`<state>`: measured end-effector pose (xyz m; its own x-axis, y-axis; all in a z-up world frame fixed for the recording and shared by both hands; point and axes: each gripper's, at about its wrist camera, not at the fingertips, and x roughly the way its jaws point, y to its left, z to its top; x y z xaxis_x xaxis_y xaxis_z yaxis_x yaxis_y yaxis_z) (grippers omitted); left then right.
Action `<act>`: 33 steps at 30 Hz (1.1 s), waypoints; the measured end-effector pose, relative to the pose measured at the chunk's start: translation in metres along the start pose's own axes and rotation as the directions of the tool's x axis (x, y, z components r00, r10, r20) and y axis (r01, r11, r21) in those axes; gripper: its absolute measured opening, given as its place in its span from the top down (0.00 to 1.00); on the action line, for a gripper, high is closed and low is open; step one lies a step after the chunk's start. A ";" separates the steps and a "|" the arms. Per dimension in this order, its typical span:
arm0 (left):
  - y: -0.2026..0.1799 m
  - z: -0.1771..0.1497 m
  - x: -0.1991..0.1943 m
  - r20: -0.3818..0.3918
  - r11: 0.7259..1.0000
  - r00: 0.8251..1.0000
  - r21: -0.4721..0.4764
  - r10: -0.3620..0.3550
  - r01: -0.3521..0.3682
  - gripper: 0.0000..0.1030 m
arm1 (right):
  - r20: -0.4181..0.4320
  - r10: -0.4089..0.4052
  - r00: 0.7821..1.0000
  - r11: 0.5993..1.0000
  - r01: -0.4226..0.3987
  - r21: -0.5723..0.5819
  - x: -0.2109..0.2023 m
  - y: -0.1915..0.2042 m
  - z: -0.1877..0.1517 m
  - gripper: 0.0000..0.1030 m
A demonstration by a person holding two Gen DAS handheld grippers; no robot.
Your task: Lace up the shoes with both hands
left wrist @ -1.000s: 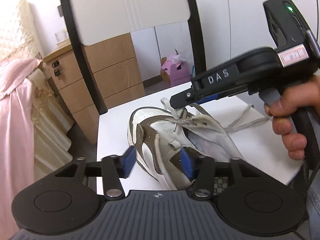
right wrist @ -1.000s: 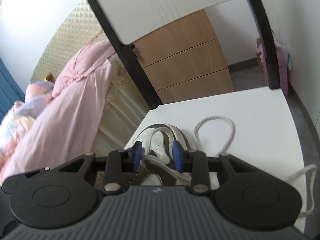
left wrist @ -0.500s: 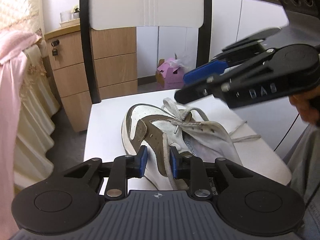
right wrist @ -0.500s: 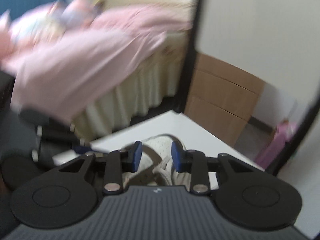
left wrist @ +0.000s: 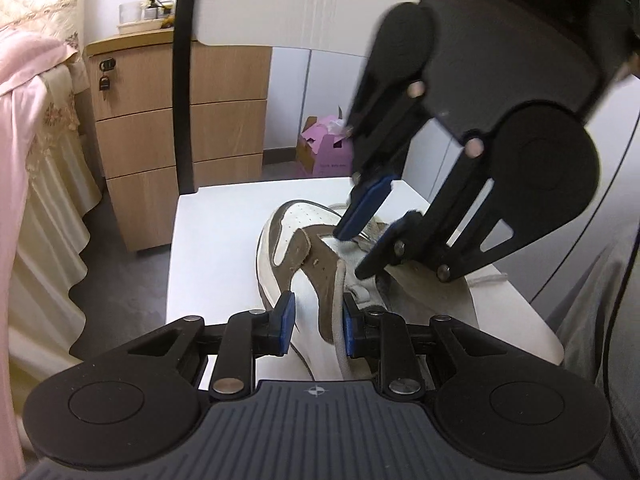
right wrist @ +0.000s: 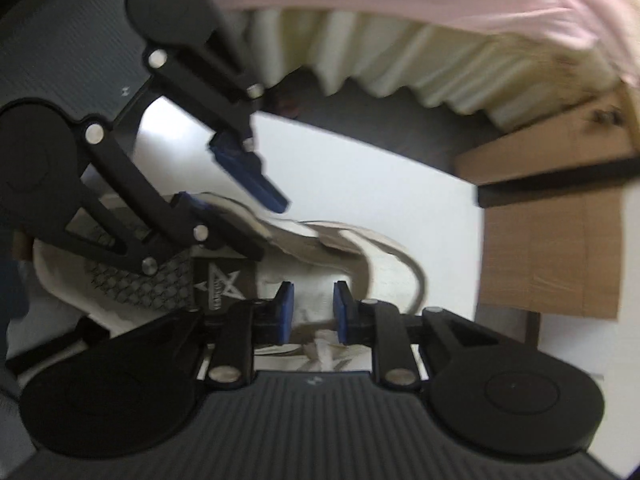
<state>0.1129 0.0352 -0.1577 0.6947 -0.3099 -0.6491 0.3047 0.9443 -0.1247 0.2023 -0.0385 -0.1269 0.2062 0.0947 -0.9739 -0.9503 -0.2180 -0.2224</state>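
Your left gripper (left wrist: 316, 322) sits at the bottom centre of the left wrist view, its blue pads partly spread around the near side of the shoe (left wrist: 304, 256). The brown eyelet flap and a grey lace (left wrist: 341, 320) pass between the pads; the lace lies against the right pad, but you cannot tell from here whether the pads actually press on anything.

The shoe, white with brown panels, lies on the white table (left wrist: 216, 248) in the middle of that frame, toe pointing toward the top of the picture. A loose lace end trails off to the right of the shoe.

Your right gripper (left wrist: 352, 252) comes down steeply from the upper right of the left wrist view, its two fingertips over the tongue and laces at the middle of the shoe. Its jaws are closing. In the right wrist view, which is blurred, the blue pads at lower centre stand a little apart over the white tongue area, with nothing clearly pinched between them.

In that same view your left gripper shows at the upper left, one finger lying along the shoe's collar.

Behind the table, a wooden drawer cabinet (left wrist: 180, 132) stands at the left centre of the left wrist view, and a pink box (left wrist: 324, 152) sits on the floor beyond.
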 end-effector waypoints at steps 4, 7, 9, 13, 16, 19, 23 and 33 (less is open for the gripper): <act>-0.001 -0.002 0.000 -0.004 1.000 1.000 0.015 0.000 0.000 0.74 | -0.111 0.020 0.994 0.999 -0.025 -0.047 0.022 0.004 0.009 0.82; -0.001 -0.002 0.001 -0.010 1.000 1.000 0.021 0.007 -0.007 0.74 | -0.165 0.029 0.986 0.999 -0.035 -0.038 0.031 0.002 0.014 0.90; -0.003 -0.003 0.002 -0.018 1.000 1.000 0.027 0.013 -0.013 0.74 | -0.195 0.027 0.981 0.999 -0.034 -0.037 0.035 0.002 0.016 0.96; -0.013 -0.007 0.006 -0.034 0.996 0.999 0.088 0.033 -0.030 0.78 | -0.113 0.025 0.993 0.998 -0.020 0.053 0.024 -0.003 0.008 0.98; -0.015 -0.007 0.007 -0.028 0.993 0.999 0.112 0.036 -0.032 0.80 | 0.065 0.014 0.998 0.965 -0.030 0.260 0.001 -0.019 -0.013 1.00; -0.017 -0.008 0.008 -0.024 0.990 0.999 0.135 0.039 -0.036 0.80 | 0.234 -0.063 0.970 0.889 -0.052 0.455 -0.022 -0.027 -0.037 1.00; -0.018 -0.008 0.008 -0.023 0.990 0.999 0.135 0.046 -0.043 0.80 | 0.264 -0.132 0.955 0.871 -0.015 0.491 -0.038 -0.029 -0.048 0.96; -0.018 -0.007 0.009 -0.024 0.989 0.999 0.138 0.049 -0.045 0.80 | 0.006 0.030 1.000 0.985 -0.030 0.170 0.005 -0.016 -0.012 0.69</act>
<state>0.1090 0.0161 -0.1665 0.6930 -0.2607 -0.6722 0.3602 0.9328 0.0095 0.2215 -0.0463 -0.1284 0.1767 0.0939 -0.9798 -0.9819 -0.0526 -0.1821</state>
